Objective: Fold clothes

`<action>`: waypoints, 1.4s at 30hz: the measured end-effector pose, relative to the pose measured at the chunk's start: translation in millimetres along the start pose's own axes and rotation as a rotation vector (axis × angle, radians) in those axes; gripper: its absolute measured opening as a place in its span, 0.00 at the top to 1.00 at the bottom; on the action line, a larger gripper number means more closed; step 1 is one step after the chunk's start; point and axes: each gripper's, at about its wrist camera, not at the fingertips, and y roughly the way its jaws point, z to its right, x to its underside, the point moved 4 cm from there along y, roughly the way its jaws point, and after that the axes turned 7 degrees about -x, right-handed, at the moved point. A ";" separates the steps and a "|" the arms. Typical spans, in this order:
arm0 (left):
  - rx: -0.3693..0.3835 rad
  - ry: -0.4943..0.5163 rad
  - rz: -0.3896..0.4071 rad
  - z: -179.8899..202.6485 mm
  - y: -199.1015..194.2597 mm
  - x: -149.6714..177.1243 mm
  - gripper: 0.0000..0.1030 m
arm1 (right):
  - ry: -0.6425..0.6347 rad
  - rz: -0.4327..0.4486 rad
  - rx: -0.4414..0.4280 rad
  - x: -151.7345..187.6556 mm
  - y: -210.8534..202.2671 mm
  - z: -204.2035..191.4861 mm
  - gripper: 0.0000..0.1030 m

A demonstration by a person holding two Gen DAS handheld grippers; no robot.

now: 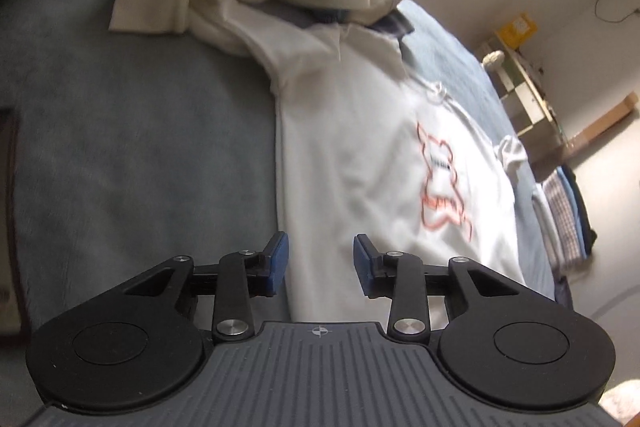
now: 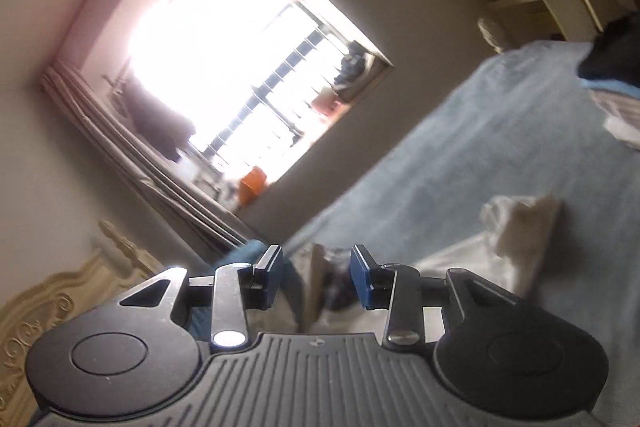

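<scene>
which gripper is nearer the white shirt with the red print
Left. The left gripper hangs over the near edge of the white shirt, jaws open. The right gripper points toward the window; the print isn't in its view.

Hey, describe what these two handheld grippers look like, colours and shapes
Left gripper and right gripper look the same: blue rectangular finger pads on black linkage arms with silver pivot screws, round black discs at each side, and a grey ribbed body bearing a small crosshair mark. No cables visible.

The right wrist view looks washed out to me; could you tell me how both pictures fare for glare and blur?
Right wrist view: the window is blown out to white, and cloth near the right gripper is smeared. Left wrist view: even light, but the white T-shirt and its print are motion-blurred.
</scene>
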 end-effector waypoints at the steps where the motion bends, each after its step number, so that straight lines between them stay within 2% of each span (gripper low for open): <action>1: 0.003 -0.006 0.009 0.5 6.0 -4.6 0.65 | 0.012 0.018 -0.043 -5.4 8.7 -9.9 0.61; 2: 0.013 -0.011 0.017 1.1 12.6 -9.0 0.64 | 0.024 0.036 -0.083 -10.4 16.5 -18.7 0.61; 4: 0.027 -0.020 0.026 0.5 24.0 -16.5 0.55 | 0.048 0.059 -0.136 -16.0 26.7 -23.0 0.58; 7: 0.026 -0.020 0.031 -0.4 44.1 -24.8 0.47 | 0.098 0.032 -0.131 -13.7 43.1 -4.5 0.56; 11: 0.006 -0.015 0.018 -2.1 74.6 -35.8 0.47 | 0.152 -0.080 0.081 13.3 70.4 72.4 0.55; 14: -0.025 0.011 0.019 0.0 95.4 -42.7 0.47 | 0.240 -0.172 0.310 43.3 92.1 162.6 0.54; 16: -0.035 0.050 0.053 4.2 100.2 -49.0 0.46 | 0.268 -0.213 0.459 61.7 103.6 212.2 0.54; 18: -0.052 0.074 0.074 7.5 104.2 -54.3 0.46 | 0.299 -0.261 0.528 79.5 115.1 246.2 0.54; 20: -0.061 0.074 0.092 9.2 108.6 -58.2 0.47 | 0.278 -0.321 0.548 90.2 136.2 264.4 0.54; 21: -0.065 0.074 0.101 10.0 110.9 -60.1 0.49 | 0.261 -0.331 0.553 94.0 144.9 267.5 0.54; 24: -0.104 0.089 0.141 14.7 116.1 -62.5 0.66 | 0.204 -0.361 0.571 105.2 171.2 274.2 0.60; 25: -0.119 0.088 0.158 15.3 117.0 -63.2 0.79 | 0.152 -0.368 0.592 108.4 179.5 266.6 0.76; 26: -0.133 0.086 0.177 15.7 117.8 -63.9 0.87 | 0.112 -0.372 0.599 109.6 184.5 264.1 0.86; 27: -0.147 0.084 0.195 16.1 118.5 -64.6 0.95 | 0.095 -0.365 0.595 108.9 187.3 262.3 0.91; 31: -0.155 0.053 0.298 18.9 108.6 -73.5 0.97 | 0.043 -0.261 0.564 81.2 187.7 248.7 0.93; 35: -0.155 0.068 0.343 26.2 111.5 -88.6 0.97 | 0.032 -0.170 0.563 55.6 193.1 248.1 0.94; 42: -0.175 0.097 0.407 40.8 127.1 -113.9 0.97 | -0.004 -0.126 0.563 37.6 212.2 258.4 0.94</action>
